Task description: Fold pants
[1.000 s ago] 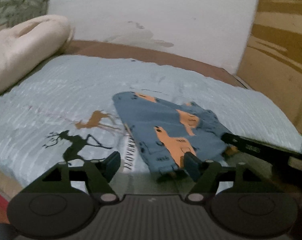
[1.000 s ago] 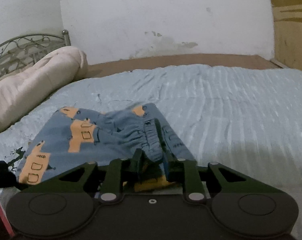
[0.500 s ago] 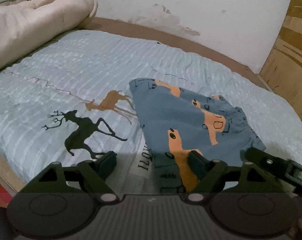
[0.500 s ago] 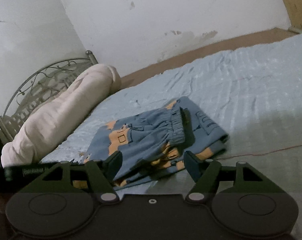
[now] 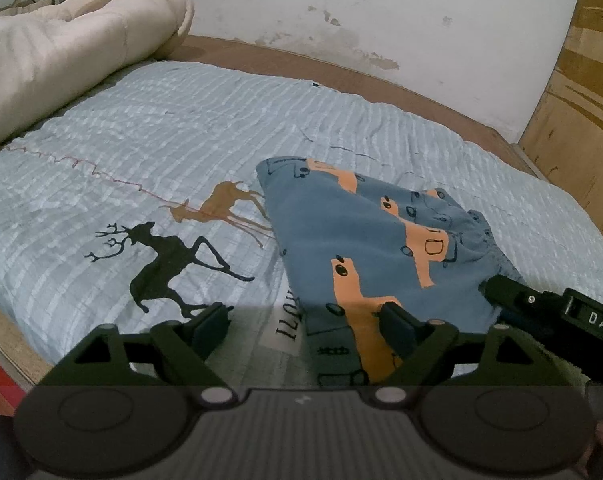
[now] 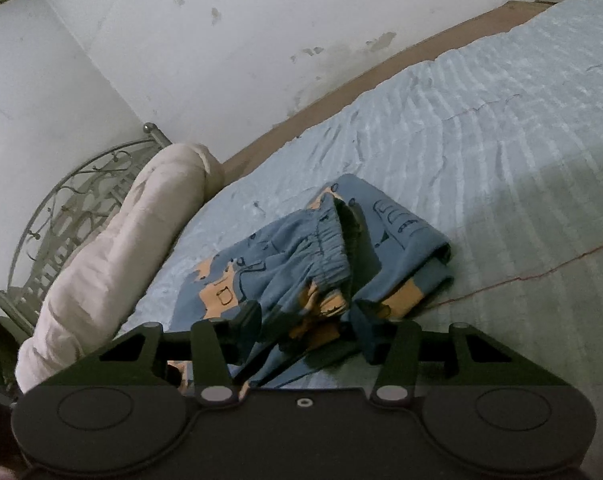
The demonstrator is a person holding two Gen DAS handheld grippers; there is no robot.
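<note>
- Our left gripper (image 5: 303,326) has its jaws wide apart, they've just been opening, and only the right finger sits over the pants (image 5: 373,240) hem.
- The folded pants lie on the bedspread (image 5: 149,152) ahead.
- Our right gripper (image 6: 313,330) has just been closing, cloth between, not clamped.

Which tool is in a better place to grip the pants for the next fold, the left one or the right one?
Probably the right tool: the waistband end of the pants lies bunched between its fingers. The left tool stands wide open, with only a flat corner at one finger.
</note>
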